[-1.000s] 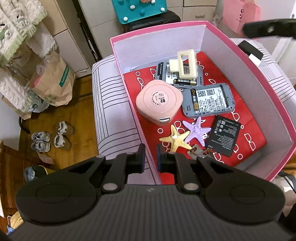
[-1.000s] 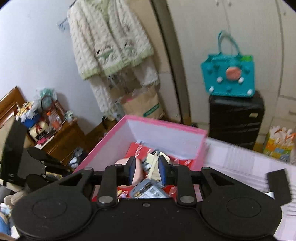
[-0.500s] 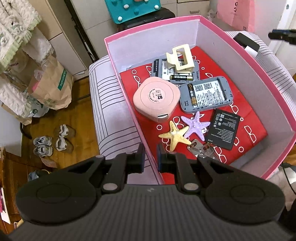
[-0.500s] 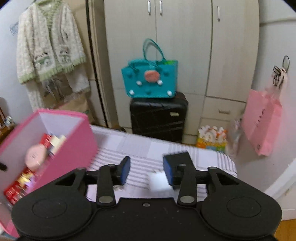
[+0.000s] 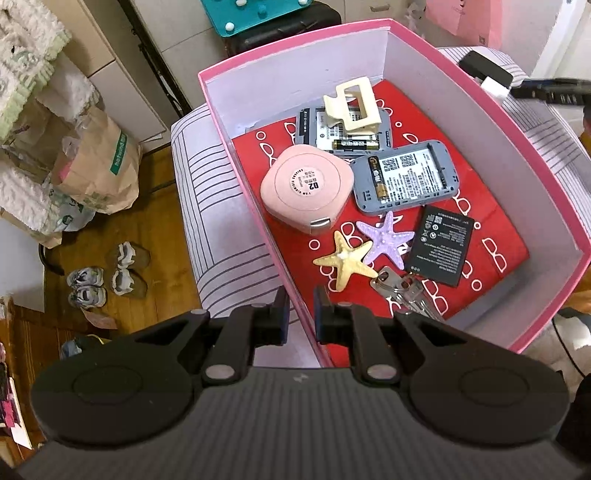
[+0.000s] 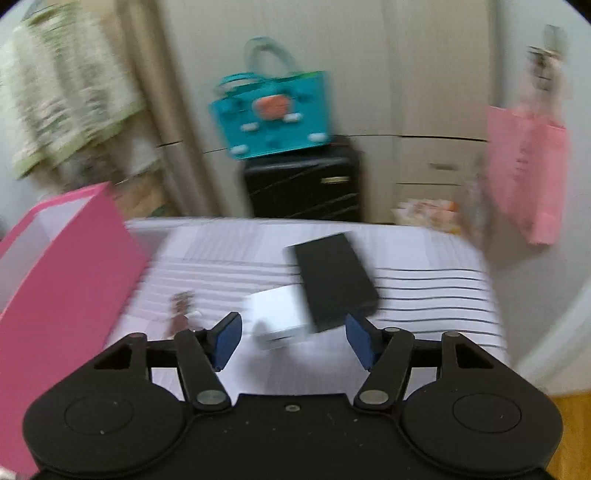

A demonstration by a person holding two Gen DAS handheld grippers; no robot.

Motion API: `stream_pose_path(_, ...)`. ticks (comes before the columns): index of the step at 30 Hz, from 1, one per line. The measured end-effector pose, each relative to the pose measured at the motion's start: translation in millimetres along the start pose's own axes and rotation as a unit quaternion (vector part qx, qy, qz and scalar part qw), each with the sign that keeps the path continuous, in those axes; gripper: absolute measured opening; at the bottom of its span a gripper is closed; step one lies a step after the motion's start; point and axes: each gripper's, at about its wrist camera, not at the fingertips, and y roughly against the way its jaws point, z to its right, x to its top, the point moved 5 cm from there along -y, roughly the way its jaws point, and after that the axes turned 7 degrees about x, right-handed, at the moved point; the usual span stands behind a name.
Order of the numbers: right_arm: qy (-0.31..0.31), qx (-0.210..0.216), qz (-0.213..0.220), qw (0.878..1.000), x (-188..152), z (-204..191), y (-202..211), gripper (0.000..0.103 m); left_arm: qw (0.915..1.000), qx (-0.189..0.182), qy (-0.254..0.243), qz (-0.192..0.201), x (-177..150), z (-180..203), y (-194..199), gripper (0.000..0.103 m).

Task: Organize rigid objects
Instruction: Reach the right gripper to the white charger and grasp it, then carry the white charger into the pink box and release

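Right wrist | right tongs [image 6: 291,341] opening, empty, near white block [image 6: 277,317] | left tongs [image 5: 300,314] clamp pink box [image 5: 236,158] wall

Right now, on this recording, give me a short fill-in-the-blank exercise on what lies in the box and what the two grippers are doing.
1. The left gripper is shut on the near wall of the ____ box.
2. The cream hair clip lies on a ____ device with its back cover off.
3. The yellow starfish touches a ____ starfish.
4. The right gripper, jaws just opening and empty, points at a ____ block beside a black box.

Missing words: pink; grey; purple; white
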Motion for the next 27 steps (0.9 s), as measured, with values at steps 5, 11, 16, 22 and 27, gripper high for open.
stream_pose_path(5, 0.064, 0.028, 0.013, 0.997, -1, -23, -18, 0.060, 0.9998, 0.015, -0.001, 0.013, -2, 4, 2, 0.011)
stream_pose_path(11, 0.138, -0.063, 0.009, 0.988, -8, -27, -41, 0.062, 0.9998, 0.005, 0.011, 0.016, -3, 0, 2, 0.012)
stream_pose_path(16, 0.106, -0.044, 0.017, 0.993, -8, -31, -29, 0.046, 0.9996, 0.000, 0.022, 0.016, -4, -2, 1, 0.012)
stream_pose_path(22, 0.113, -0.025, -0.004, 0.993, -13, -39, -33, 0.052, 0.9994, 0.001, 0.027, 0.020, -4, -2, 1, 0.012)
stream_pose_path(27, 0.063, -0.062, 0.017, 0.996, -16, -24, -42, 0.047, 0.9993, 0.000, 0.030, 0.023, -4, -2, 1, 0.012)
